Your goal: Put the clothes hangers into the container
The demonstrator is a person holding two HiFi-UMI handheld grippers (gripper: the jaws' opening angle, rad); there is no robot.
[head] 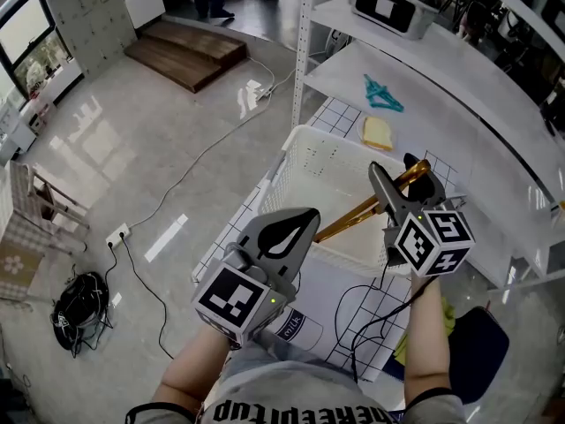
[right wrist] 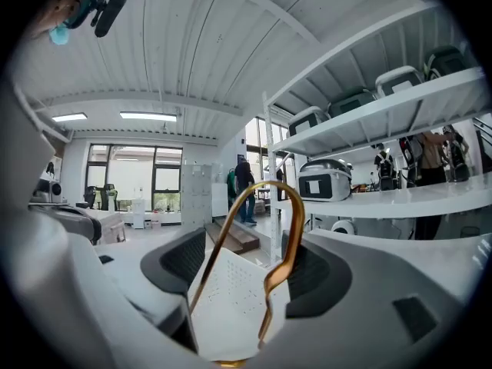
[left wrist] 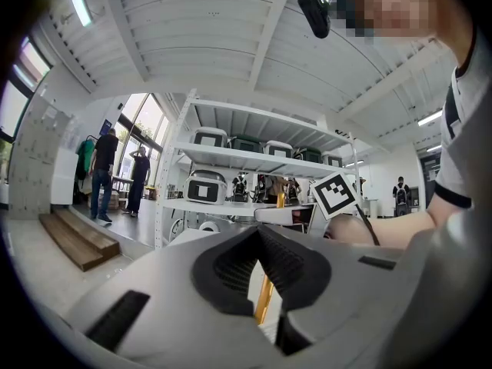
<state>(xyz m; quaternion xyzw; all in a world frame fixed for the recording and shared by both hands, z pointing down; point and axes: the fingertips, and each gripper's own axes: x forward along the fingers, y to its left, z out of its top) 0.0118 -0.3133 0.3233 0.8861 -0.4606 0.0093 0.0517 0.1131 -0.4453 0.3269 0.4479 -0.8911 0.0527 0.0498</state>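
The left gripper, nearest the person, has its jaws pressed together on nothing. At its two o'clock the right gripper stands spread wide. The hook of a gold clothes hanger lies between its pads and looks loose rather than pinched. The hanger slants toward eight o'clock over the open top of the white container, with its low end near the front wall.

The likeliest trouble is that the hook catches on a pad as the gripper backs off and drags the hanger out over the rim. If the long arm props on the wall, the hanger could tip onto the table.

The container sits on a grid-patterned table, with a yellow pad just beyond it at one o'clock. Past that stands a white shelf rack. At ten o'clock a glossy grey floor carries cables and a wooden step.
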